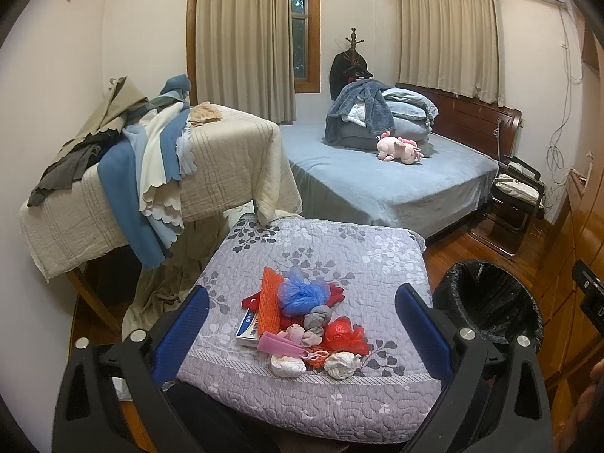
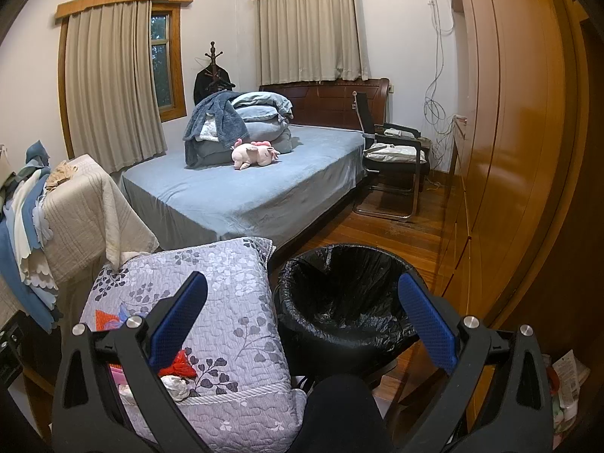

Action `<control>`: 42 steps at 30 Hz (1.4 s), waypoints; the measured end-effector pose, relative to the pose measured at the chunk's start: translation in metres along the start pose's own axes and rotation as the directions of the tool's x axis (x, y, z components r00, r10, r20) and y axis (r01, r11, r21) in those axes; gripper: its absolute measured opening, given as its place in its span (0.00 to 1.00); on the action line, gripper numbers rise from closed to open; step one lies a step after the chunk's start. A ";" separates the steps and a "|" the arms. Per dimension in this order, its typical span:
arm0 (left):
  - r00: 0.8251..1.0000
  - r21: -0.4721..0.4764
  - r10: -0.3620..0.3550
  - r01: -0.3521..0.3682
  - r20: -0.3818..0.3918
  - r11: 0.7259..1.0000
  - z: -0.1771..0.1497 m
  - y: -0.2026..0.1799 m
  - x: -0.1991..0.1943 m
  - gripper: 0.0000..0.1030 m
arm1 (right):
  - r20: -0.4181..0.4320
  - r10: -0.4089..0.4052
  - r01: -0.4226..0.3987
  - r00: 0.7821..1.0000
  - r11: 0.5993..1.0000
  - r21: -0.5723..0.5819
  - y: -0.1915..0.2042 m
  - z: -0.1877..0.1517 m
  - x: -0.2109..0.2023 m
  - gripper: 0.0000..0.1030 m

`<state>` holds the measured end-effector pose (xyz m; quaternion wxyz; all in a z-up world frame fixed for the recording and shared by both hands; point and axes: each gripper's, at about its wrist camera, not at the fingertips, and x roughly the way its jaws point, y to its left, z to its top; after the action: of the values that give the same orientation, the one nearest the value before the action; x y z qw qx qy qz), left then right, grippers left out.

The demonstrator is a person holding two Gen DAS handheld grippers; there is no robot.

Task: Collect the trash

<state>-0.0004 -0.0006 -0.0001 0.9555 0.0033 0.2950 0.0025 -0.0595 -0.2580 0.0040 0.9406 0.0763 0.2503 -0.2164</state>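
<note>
Hovering wide open, the left tool (image 1: 302,324) faces the trash pile (image 1: 302,324): light, soft, squashy stuff; pinch a paper wad (image 1: 287,365). Right tool (image 2: 302,309) gapes empty over the bin (image 2: 339,294).

Both cameras ride low on the hand-held grippers, tilted downward across the bedroom. The left view sits close over the lilac floral quilted cushion (image 1: 321,241); the right faces the black-lined round bin (image 2: 339,294). Both share cushion, bin and blue-covered bed (image 1: 377,185).
</note>
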 end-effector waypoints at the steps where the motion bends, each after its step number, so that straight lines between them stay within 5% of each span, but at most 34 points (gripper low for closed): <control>1: 1.000 0.000 -0.001 0.001 0.000 1.000 0.000 0.000 0.000 0.94 | 0.000 0.000 0.000 1.000 1.000 0.000 0.000 0.000 0.000 0.95; 42: 1.000 -0.002 0.000 0.000 0.001 1.000 0.001 -0.001 0.000 0.94 | 0.007 0.011 -0.011 1.000 1.000 -0.006 -0.002 0.005 0.002 0.95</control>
<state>0.0002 -0.0017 0.0004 0.9556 0.0024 0.2947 0.0029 -0.0566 -0.2618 0.0067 0.9429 0.0741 0.2471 -0.2106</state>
